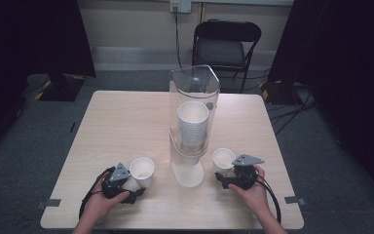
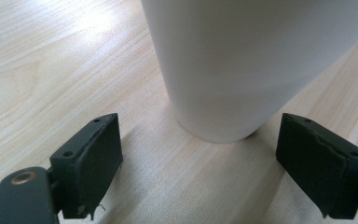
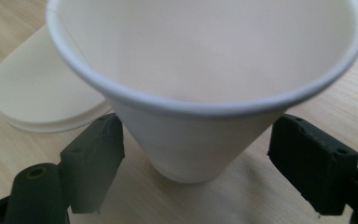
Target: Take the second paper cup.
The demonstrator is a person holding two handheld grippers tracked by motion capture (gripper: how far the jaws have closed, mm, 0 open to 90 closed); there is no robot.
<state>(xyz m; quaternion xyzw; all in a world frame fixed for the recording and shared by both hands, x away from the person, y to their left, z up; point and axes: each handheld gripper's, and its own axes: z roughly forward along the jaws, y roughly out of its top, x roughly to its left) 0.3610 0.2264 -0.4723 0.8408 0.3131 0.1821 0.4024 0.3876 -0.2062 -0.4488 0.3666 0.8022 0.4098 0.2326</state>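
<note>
Far left of the high view: bare table (image 1: 121, 117) top, lots of free room out to the left edge and back to the far edge. Near the front left, left hand (image 1: 104, 200) around the left gripper (image 1: 135, 184), close to the front edge of the table. Jaws spread wide, holding nothing. Just ahead of them, a white paper cup (image 1: 142, 171) standing up, mouth to the ceiling, long way up and down. In the left gripper view, same cup (image 2: 242, 70) on its narrow bottom, between the two jaws but a bit in front, not touching either one, wood showing on both sides. In the middle of the table, a tall clear cup holder (image 1: 193, 117) on a white round foot (image 1: 188, 174), standing straight up, with a stack of white cups (image 1: 193, 127) inside, mouths up. Just right of the foot, a second white paper cup (image 1: 223, 160), also upright, mouth up. Behind it, right gripper (image 1: 223, 174) in the right hand (image 1: 253, 191). In the right gripper view, that cup (image 3: 205, 70) between the open jaws, small gaps each side, no touching, wide rim on top and narrow bottom on the wood, white foot (image 3: 42, 93) off to one side. Right of the hand, a strip of bare table to the right edge. Past the far edge, a dark folding chair (image 1: 226, 46) on the floor.
</note>
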